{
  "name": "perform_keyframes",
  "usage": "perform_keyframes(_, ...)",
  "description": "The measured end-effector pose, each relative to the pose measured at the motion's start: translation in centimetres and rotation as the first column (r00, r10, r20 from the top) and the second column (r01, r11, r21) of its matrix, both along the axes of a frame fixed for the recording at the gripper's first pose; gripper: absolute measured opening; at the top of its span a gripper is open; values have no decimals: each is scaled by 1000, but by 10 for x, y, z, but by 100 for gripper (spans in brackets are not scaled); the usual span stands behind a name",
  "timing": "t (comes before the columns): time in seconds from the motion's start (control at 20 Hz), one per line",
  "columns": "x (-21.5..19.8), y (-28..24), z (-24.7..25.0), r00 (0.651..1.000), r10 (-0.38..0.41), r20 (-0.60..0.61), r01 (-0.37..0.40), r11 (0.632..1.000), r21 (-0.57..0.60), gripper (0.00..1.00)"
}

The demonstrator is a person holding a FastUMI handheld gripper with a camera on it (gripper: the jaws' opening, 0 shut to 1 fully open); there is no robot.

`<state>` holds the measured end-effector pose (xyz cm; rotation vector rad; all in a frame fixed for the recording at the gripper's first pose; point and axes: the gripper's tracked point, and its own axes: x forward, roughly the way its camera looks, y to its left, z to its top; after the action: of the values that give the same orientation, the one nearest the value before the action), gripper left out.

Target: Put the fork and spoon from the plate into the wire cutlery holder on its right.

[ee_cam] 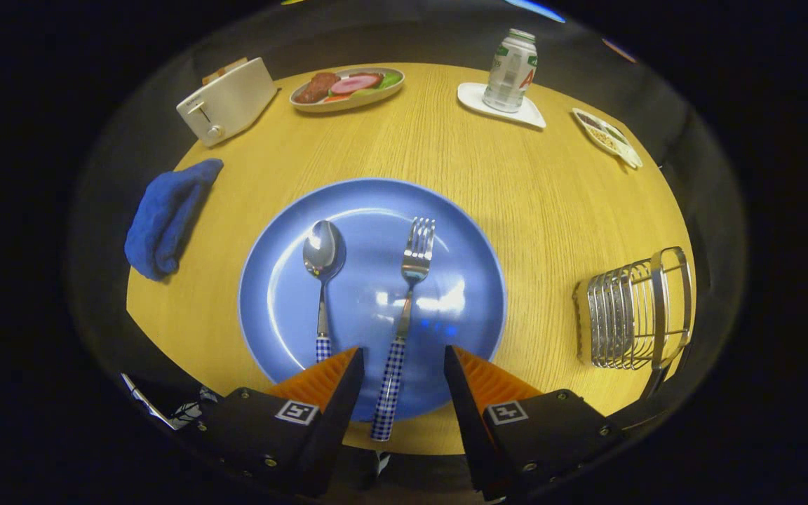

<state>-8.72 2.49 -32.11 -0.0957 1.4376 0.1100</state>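
A blue plate (292,308) lies on the wooden table just ahead of my fingers. On it lie a spoon (322,261) on the left and a fork (411,270) on the right, both with blue-checked handles pointing toward me. The fork's handle runs back between my two fingers, apart from both. The spoon's handle end is hidden behind my left finger. My gripper (404,368) is open and holds nothing. The wire cutlery holder (632,308) stands on the table to the right of the plate.
A blue cloth (165,217) lies left of the plate. Beyond it stand a white toaster (229,102), a dish of food (346,88), a can on a white coaster (511,70) and a small dish (607,137).
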Motion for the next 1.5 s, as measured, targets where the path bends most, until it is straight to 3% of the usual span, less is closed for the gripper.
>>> perform_keyframes(0.05,-4,1,-5,999,3,-38,-3,1000,-5,72)
perform_keyframes(0.1,-9,2,-12,996,9,-86,-10,1000,-14,37)
perform_keyframes(0.25,-5,-2,-13,996,1,-93,-5,999,-50,34)
perform_keyframes(0.3,-5,-2,-5,994,-5,-110,-1,998,-56,7)
perform_keyframes(0.55,-5,-11,2,990,57,-126,-63,997,-41,7)
perform_keyframes(0.95,-21,-65,74,942,275,-190,-292,954,-67,7)
perform_keyframes(1.25,-23,-159,143,923,270,-273,-318,936,-151,7)
perform_keyframes(1.5,-35,-226,162,856,300,-421,-411,890,-200,7)
